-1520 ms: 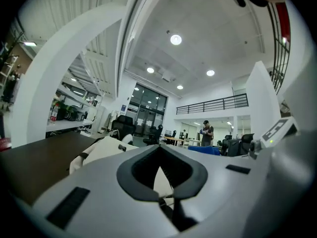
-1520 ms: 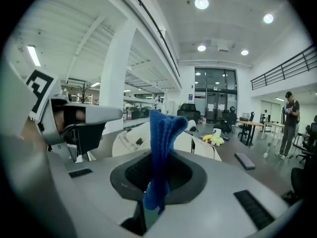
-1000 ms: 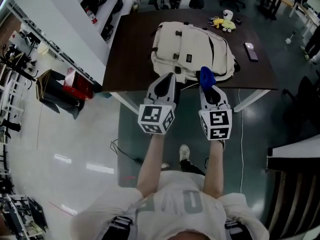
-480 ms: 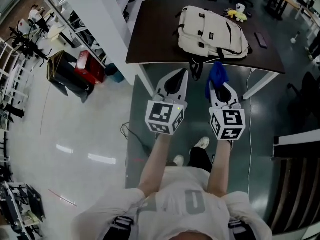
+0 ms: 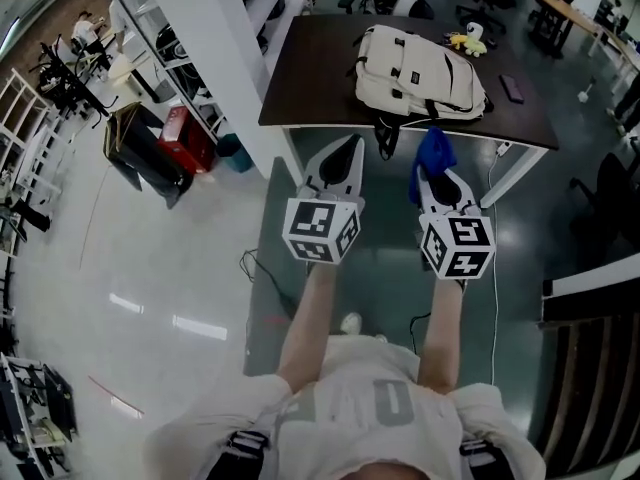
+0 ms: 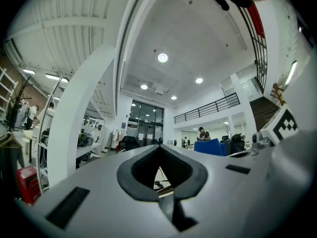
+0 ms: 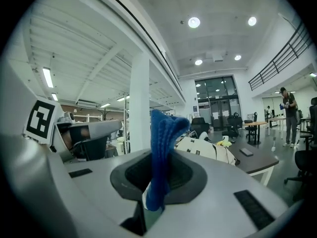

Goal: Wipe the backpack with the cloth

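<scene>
A cream backpack [image 5: 418, 71] lies flat on a dark brown table [image 5: 310, 73], far ahead of both grippers. It shows small in the right gripper view as the backpack [image 7: 205, 150]. My right gripper [image 5: 433, 164] is shut on a blue cloth [image 5: 434, 152], which sticks up between its jaws as the cloth [image 7: 162, 152]. My left gripper [image 5: 342, 148] is shut with nothing in it, the jaws [image 6: 161, 182] meeting below an empty hollow. Both grippers hang over the floor, short of the table's near edge.
A phone [image 5: 512, 89], a yellow toy [image 5: 470, 40] and a cup [image 5: 476, 31] lie on the table's right side. A white pillar [image 5: 205, 38] stands left of the table, with a red box [image 5: 182, 133] and black bag [image 5: 135, 148] by shelving. A power cord [image 5: 262, 280] runs across the floor.
Both grippers have drawn back from the table together, the blue cloth coming along in the right one. The backpack now lies well ahead of them rather than just under the tips.
</scene>
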`<action>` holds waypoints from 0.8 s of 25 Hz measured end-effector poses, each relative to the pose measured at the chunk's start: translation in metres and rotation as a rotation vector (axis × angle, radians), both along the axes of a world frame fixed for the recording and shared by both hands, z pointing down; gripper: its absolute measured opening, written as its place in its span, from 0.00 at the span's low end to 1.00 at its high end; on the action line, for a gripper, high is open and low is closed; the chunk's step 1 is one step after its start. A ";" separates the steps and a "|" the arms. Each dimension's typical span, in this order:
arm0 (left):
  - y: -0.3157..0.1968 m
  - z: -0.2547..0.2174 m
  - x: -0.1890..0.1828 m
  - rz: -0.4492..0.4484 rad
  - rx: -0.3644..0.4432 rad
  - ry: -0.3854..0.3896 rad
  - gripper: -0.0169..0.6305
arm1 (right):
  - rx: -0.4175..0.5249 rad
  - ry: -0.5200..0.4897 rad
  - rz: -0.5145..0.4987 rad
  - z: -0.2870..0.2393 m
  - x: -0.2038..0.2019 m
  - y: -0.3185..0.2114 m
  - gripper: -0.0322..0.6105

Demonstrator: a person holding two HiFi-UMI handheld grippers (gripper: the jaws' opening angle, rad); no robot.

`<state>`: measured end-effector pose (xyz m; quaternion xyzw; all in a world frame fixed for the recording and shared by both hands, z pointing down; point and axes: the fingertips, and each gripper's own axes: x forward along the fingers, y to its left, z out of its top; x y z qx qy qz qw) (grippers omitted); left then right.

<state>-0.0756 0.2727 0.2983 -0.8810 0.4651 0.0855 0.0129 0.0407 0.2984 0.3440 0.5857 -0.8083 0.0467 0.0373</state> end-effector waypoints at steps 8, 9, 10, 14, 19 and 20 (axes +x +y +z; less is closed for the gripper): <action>0.024 -0.007 0.026 0.008 0.023 -0.024 0.03 | 0.022 -0.019 0.001 -0.010 0.024 0.023 0.12; 0.024 -0.010 0.027 0.008 0.029 -0.026 0.03 | 0.028 -0.021 0.001 -0.012 0.026 0.023 0.12; 0.023 -0.012 0.028 0.007 0.032 -0.027 0.03 | 0.034 -0.021 0.001 -0.014 0.027 0.023 0.12; 0.019 -0.013 0.026 0.001 0.027 -0.017 0.03 | 0.045 -0.009 -0.002 -0.019 0.026 0.023 0.12; 0.013 -0.011 0.030 0.012 0.027 -0.029 0.03 | 0.048 0.005 0.012 -0.020 0.031 0.020 0.12; 0.011 -0.011 0.032 0.018 0.030 -0.035 0.03 | 0.050 0.008 0.017 -0.020 0.033 0.019 0.12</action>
